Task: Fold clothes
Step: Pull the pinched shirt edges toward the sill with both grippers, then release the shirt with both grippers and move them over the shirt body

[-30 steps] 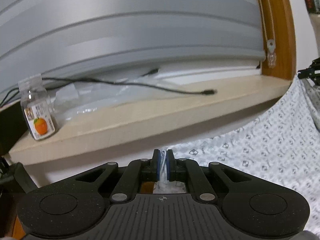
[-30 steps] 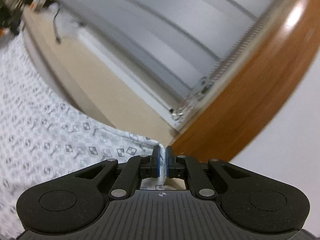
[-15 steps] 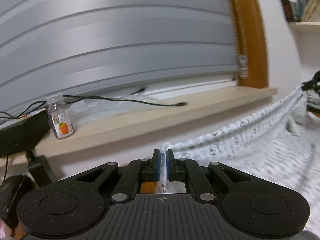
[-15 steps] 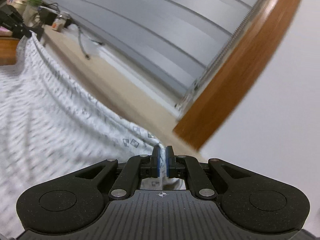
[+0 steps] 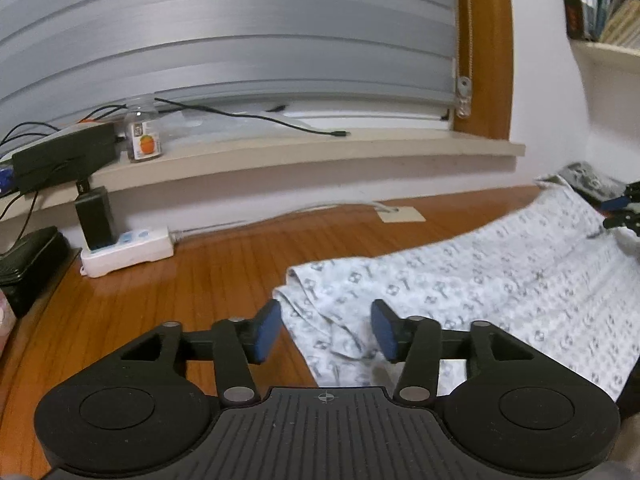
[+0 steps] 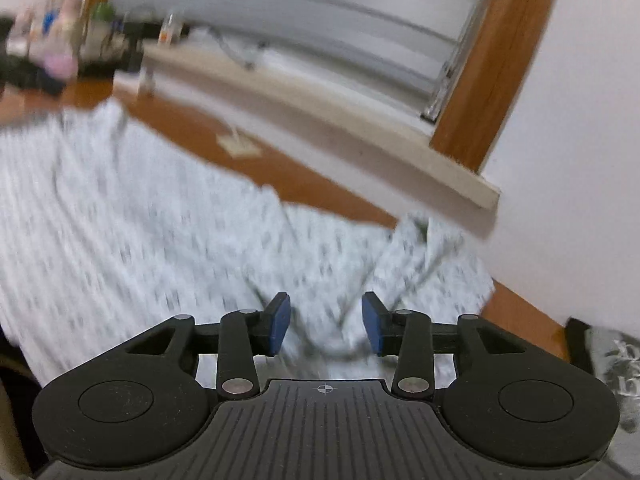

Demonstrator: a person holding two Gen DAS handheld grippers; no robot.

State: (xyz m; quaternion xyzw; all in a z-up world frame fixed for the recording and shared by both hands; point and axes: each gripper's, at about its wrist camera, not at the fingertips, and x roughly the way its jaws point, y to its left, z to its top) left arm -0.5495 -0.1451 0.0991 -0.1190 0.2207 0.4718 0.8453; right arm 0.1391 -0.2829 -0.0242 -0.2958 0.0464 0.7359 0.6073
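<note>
While the patterned white garment [image 5: 460, 280] lay spread on the wooden table [image 5: 180, 292] below the window sill [image 5: 280, 152], we had just been opening our left gripper [image 5: 326, 334] and right gripper [image 6: 325, 324]; cloth lay between both parted jaws, unpinched.

No text is legible; the bottle [image 5: 143, 133] label shows only an orange picture.

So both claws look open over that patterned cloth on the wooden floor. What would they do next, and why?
Probably draw both grippers back and pick a fresh edge to fold. The left gripper and right gripper have just been opening; their blue pads stand apart, pressing nothing, with cloth lying slack between them. The patterned garment is spread on the wooden floor, so this placing seems finished.
</note>
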